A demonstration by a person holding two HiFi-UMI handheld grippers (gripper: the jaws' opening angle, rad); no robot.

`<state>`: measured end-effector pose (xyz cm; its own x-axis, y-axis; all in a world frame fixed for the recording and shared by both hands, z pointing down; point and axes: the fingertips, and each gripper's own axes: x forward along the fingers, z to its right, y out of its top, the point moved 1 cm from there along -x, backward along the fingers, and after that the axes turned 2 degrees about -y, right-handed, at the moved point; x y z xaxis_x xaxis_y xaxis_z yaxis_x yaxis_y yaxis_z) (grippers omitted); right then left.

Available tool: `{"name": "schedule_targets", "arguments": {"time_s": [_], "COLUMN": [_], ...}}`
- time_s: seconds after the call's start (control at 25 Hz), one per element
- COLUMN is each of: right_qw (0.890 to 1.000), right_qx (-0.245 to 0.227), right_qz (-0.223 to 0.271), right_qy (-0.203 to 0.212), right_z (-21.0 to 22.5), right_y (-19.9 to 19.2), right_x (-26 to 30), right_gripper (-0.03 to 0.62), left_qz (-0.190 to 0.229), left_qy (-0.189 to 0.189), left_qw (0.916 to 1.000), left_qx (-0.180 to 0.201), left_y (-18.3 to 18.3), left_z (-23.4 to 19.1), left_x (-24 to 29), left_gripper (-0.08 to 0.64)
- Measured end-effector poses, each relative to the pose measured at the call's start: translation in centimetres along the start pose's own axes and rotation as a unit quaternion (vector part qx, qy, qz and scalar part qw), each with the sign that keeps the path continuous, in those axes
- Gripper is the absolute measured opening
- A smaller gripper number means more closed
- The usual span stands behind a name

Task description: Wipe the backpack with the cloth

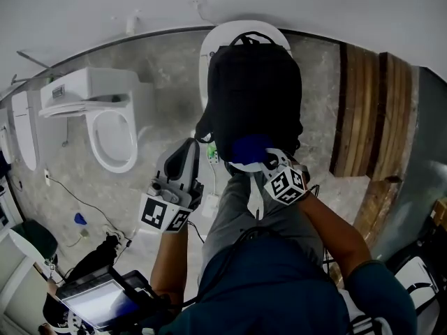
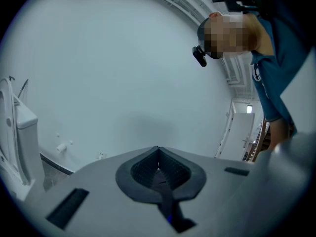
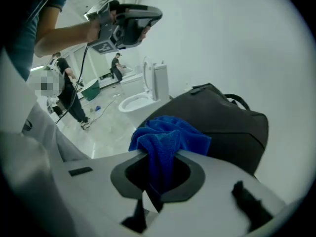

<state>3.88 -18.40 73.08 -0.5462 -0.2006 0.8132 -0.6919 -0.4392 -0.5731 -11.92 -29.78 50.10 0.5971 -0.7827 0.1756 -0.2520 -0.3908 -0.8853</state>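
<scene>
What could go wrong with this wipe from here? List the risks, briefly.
1. The backpack rests unbraced on the white toilet. The left gripper, jaws shut and empty, is held away from it, so a firm stroke might push the bag off.
2. The right gripper pinches only a bunch of the blue cloth. Dragging it across the fabric could pull it loose.

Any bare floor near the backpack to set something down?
Bare floor between the open toilet and the backpack, and a strip between the backpack and the wooden planks. Crowded at the backpack's near side, where the right tool holds the cloth.
</scene>
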Motion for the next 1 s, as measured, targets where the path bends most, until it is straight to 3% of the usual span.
{"name": "schedule_targets", "arguments": {"time_s": [0.2, 0.32, 0.56, 0.64, 0.84, 1.0], "right_qw": [0.989, 0.980, 0.943, 0.945, 0.961, 0.980], "right_qx": [0.090, 0.119, 0.216, 0.215, 0.186, 0.096], "right_qz": [0.025, 0.060, 0.144, 0.142, 0.086, 0.033], "right_qy": [-0.113, -0.151, -0.208, -0.204, -0.185, -0.170], "right_z": [6.2, 9.5, 18.3, 20.8, 24.4, 24.0], "right_y": [-2.3, -1.6, 2.0, 3.8, 6.8, 9.3], "right_x": [-2.9, -3.6, -3.8, -2.1, 2.4, 4.8], "right_gripper": [0.029, 0.029, 0.029, 0.029, 0.029, 0.029], "left_qz": [-0.003, -0.007, -0.011, -0.013, -0.013, -0.013], "left_qy": [-0.008, -0.010, -0.011, -0.010, -0.008, -0.006], "left_qw": [1.0000, 0.9999, 0.9999, 0.9999, 0.9999, 0.9999], "left_qx": [0.000, -0.001, -0.001, -0.001, -0.003, -0.004], "left_y": [0.1, -0.3, -0.7, -0.8, -0.7, -1.0], "left_z": [0.2, 0.4, 0.8, 0.8, 0.9, 1.2], "left_x": [0.8, 1.1, 1.7, 1.9, 2.3, 2.6], "left_gripper": [0.003, 0.002, 0.003, 0.002, 0.002, 0.003]}}
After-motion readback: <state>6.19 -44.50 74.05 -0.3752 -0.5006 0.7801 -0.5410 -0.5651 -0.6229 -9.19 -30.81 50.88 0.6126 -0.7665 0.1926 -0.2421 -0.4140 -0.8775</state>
